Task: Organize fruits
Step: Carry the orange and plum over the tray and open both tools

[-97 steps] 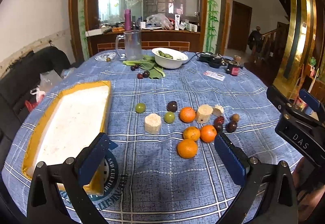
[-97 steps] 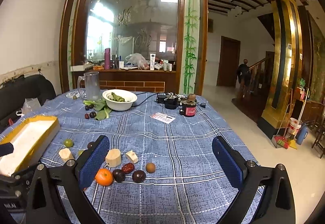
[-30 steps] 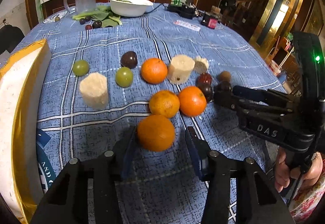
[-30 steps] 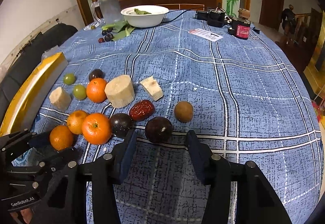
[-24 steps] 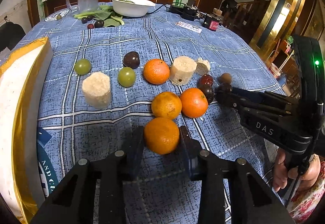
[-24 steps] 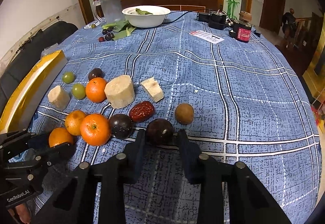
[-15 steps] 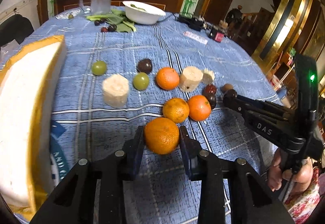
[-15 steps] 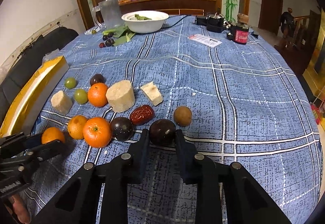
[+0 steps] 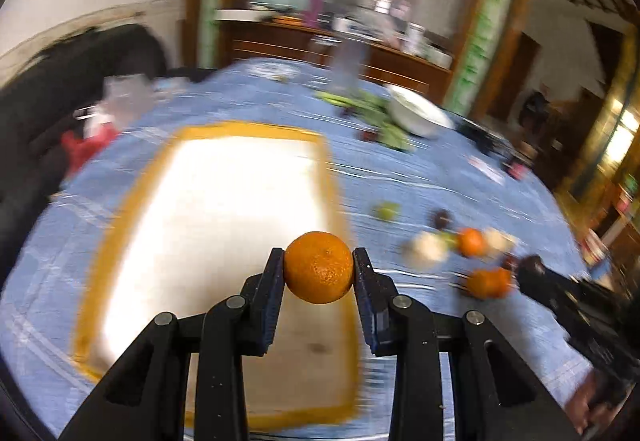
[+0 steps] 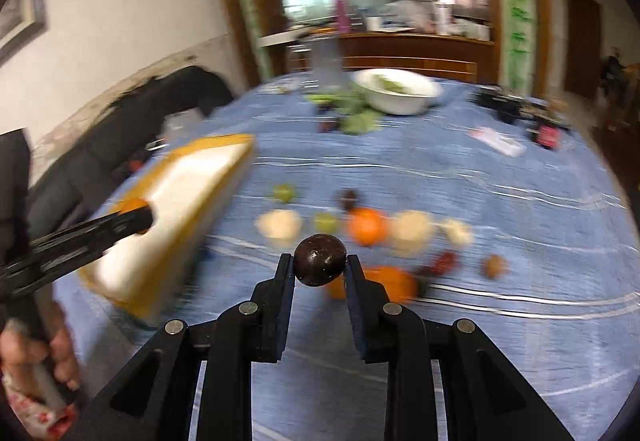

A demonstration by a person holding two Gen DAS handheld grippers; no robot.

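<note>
Lifted off the tablecloth (image 9: 420, 177), left gripper (image 9: 319, 268) clamps an orange (image 9: 319, 267), right gripper (image 10: 320, 266) a dark fruit (image 10: 320, 259).

Dimpled matt orange (image 9: 319, 267), cloth tablecloth (image 9: 420, 177)

The right tool (image 10: 320, 265) grips a dark round fruit (image 10: 320, 259) between its pads, lifted above the blue-checked counter (image 10: 500, 233). Beyond that fruit lies a blurred row: pale chunks, a green grape (image 10: 325, 221) and an orange (image 10: 366, 227). Left of the fruit sits the yellow-rimmed white tray (image 10: 180, 213). The left tool (image 10: 138, 215) reaches over the tray's near edge, holding something orange. Far behind the fruit stands a white bowl (image 10: 396, 91).
</note>
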